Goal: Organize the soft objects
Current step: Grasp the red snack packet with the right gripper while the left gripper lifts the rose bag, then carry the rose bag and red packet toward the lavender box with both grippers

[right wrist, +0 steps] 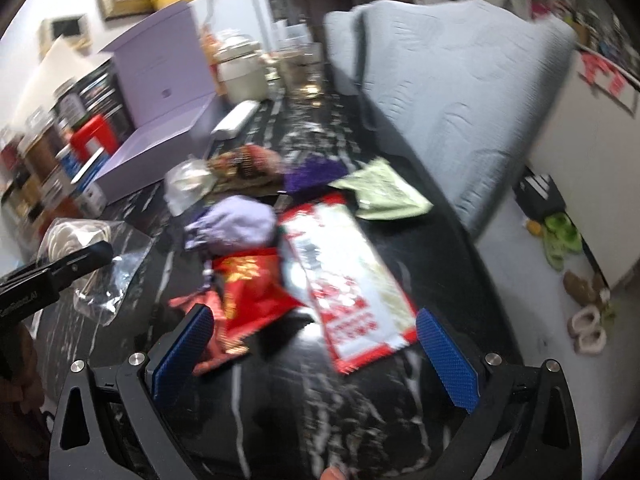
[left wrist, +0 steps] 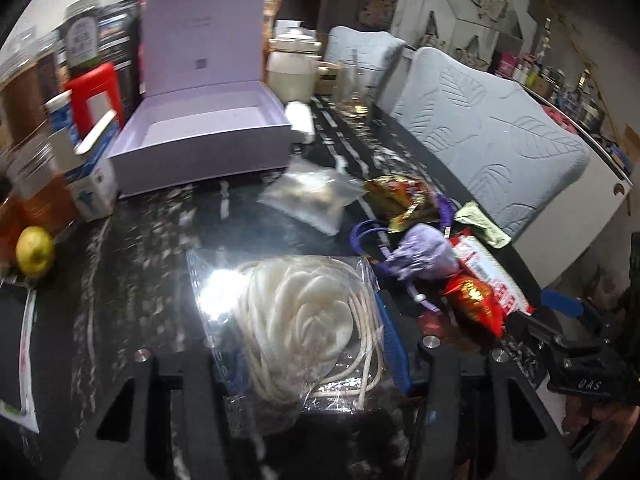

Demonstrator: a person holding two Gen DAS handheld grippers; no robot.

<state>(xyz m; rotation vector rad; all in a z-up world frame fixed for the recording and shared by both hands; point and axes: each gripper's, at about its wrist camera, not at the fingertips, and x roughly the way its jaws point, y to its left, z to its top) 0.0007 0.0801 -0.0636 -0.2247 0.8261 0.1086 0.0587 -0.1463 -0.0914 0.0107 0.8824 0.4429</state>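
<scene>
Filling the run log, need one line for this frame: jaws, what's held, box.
left gripper: shut on clear bag of white cord | right gripper: open, empty, above snack packets | purple box: open, empty

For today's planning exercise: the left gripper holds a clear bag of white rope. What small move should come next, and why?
Probably carry the clear plastic bag of white rope, clamped in the left gripper, toward the open lilac cardboard box: its tray looks empty and lies just beyond.

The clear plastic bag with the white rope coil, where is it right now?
The clear plastic bag with the white rope coil is clamped in the left gripper, low centre in the left wrist view, left of the lavender drawstring pouch, short of the open lilac box.
</scene>
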